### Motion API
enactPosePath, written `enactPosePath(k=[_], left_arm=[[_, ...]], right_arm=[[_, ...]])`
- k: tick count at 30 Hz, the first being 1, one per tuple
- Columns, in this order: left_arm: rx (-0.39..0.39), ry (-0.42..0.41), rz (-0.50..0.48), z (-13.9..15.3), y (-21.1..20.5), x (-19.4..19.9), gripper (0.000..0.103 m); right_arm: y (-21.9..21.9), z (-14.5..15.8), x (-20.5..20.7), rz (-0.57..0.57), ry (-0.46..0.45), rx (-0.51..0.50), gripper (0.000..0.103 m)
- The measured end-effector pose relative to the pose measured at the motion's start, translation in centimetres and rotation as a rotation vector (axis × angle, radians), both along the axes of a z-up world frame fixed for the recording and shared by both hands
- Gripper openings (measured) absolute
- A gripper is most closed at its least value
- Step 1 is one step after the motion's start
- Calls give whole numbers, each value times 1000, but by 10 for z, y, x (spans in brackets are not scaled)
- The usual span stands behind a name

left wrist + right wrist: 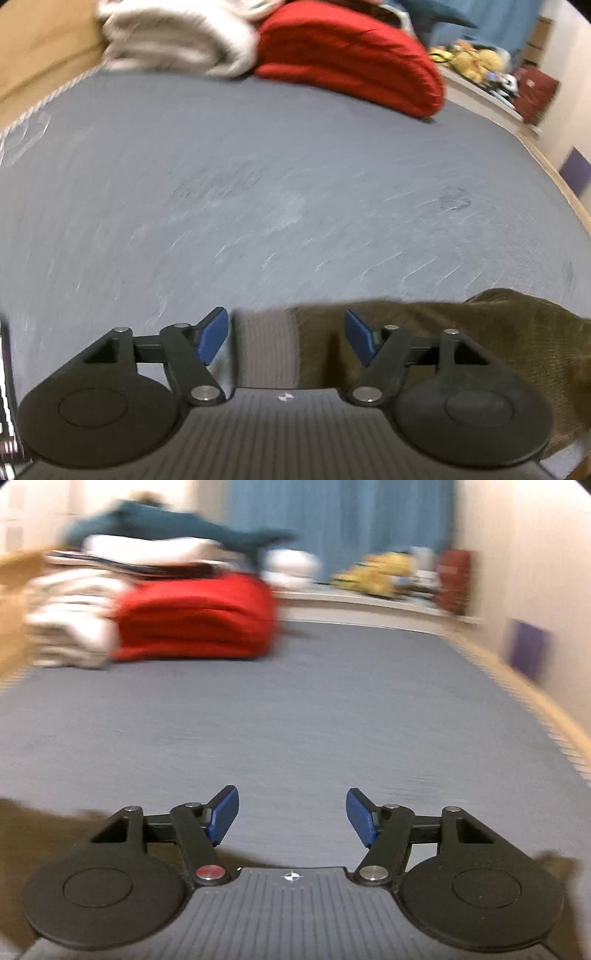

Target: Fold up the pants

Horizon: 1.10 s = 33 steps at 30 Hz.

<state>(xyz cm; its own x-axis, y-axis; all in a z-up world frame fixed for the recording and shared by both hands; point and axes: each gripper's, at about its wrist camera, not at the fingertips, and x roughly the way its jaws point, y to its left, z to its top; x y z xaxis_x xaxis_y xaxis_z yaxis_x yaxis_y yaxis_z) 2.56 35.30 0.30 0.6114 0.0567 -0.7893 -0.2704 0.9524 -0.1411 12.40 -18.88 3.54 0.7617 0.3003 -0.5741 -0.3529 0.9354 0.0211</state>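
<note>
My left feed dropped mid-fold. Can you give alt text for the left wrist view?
The left tool is open just over the olive pants, its fingers straddling their grey waistband on the grey-blue mattress. A folded red blanket and white bedding lie at the far end.

This is a bedroom in a home; a wide grey-blue mattress [258, 192] fills most of both views, edged by a light wooden bed frame [554, 716]; at its far end lie a folded red blanket [351, 55] and a stack of white bedding [173, 37], with a dark teal plush toy [177, 524] lying on top of the pile; blue curtains [340, 520] hang behind; a ledge [369, 600] beside the bed carries yellow soft toys [376, 572] and other small items, blurred.
</note>
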Motion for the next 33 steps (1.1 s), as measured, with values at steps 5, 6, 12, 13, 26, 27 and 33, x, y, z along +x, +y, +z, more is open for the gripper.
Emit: enactPosePath(k=[5,6,12,13,26,27,33], left_arm=[[-85,61,-5,-17,19,-31,75],[-90,73,-9,-21,21,-36,75],[-152,81,-28,-36,27,-50,73],[-149,78,-38,-38,26,-50,70],[-76,-113,-113,14,23,-96,23],[-69,-69,-118,7,22,-95,24],[85,-45,-64,10,13,-97,57]], right_arm=[[102,-10,-68,390,-1,-33,67],[117,-16,-79,455,1,-49,67],[184,-68,-122,748,45,-260,67],[194,-72,-126,763,45,-298,67],[177,-69,-126,857,13,-339,8],[174,-72,-126,881,46,-344,9],[171,-88,-133,949,132,-433,22]])
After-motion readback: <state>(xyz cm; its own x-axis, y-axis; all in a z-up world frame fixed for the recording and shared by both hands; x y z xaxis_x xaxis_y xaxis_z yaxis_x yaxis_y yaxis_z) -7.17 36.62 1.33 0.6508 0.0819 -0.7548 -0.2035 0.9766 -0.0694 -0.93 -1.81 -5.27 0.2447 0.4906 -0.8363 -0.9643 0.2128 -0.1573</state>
